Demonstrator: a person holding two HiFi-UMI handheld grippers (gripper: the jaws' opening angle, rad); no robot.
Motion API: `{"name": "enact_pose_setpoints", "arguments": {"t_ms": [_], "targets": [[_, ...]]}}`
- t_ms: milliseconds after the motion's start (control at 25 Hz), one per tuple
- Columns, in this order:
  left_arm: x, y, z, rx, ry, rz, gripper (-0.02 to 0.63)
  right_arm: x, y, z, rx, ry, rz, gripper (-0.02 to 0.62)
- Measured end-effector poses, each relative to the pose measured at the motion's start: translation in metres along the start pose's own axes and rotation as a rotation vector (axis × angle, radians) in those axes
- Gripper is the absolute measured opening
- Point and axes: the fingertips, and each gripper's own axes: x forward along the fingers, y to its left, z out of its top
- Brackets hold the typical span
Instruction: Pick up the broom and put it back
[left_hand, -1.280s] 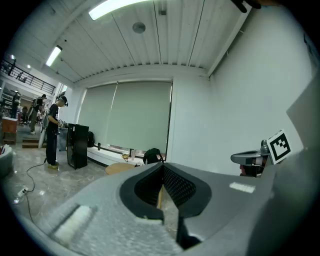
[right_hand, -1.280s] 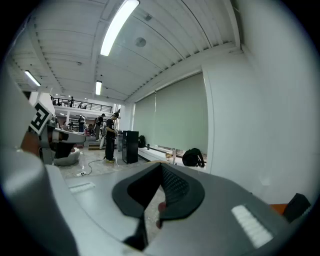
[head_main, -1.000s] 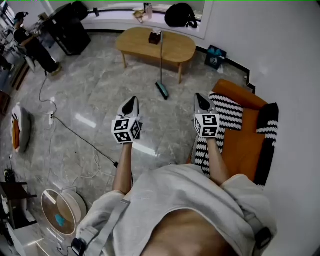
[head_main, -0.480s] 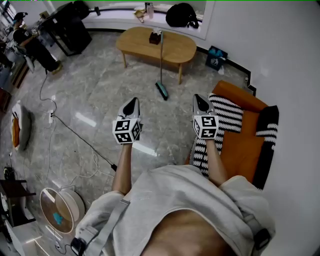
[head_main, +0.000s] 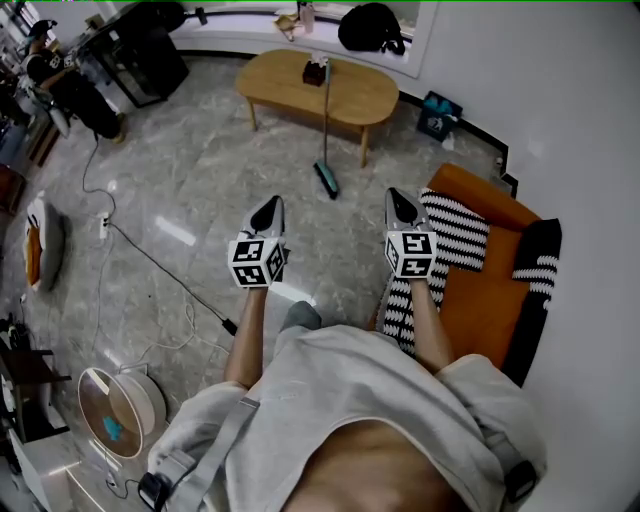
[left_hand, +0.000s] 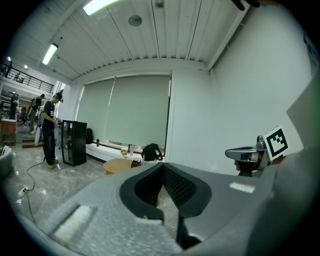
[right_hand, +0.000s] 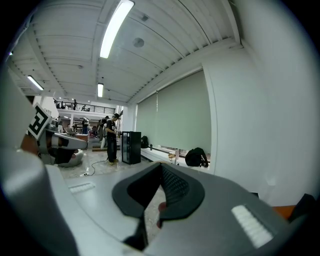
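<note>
On the left, the left gripper (head_main: 269, 204) hangs over the marble floor (head_main: 190, 170) with its jaws pressed together and nothing between them. Ahead of it and a little to its right stands the broom (head_main: 325, 179): its head rests on the floor and its long handle rises nearly upright to lean on the front edge of the wooden table (head_main: 355, 97). The broom is well apart from both tools, roughly between their 2 lines of aim, and the left one looks slightly the nearer. Further right, the right gripper (head_main: 400, 197) is likewise clenched and empty, level with its partner and just beside the striped blanket (head_main: 455, 230) on the orange seat (head_main: 480, 290).

Because the handle's long axis runs close to vertical, a grip on it would likely call for jaws opened first and brought in level from the near side.

Only the head view shows the broom whole. The left gripper view catches the table top (left_hand: 116, 165) just beyond its closed tips, but I cannot make out the broom there; the right gripper view looks toward the window ledge and a black bag (right_hand: 196, 157), with neither table nor broom clear
</note>
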Motion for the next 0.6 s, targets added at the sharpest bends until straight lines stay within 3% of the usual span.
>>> {"name": "enact_pose_setpoints", "arguments": {"t_ms": [280,600], "targets": [[0.034,0.018,-0.002,0.013,0.009,-0.012,0.003,0.025,-0.007,-0.004,0.000,0.013,-0.008,0.002],[0.092,0.069,0.012,-0.012,-0.012,-0.037,0.003,0.092,-0.006,0.004,-0.027,0.035,-0.031,0.002]]}}
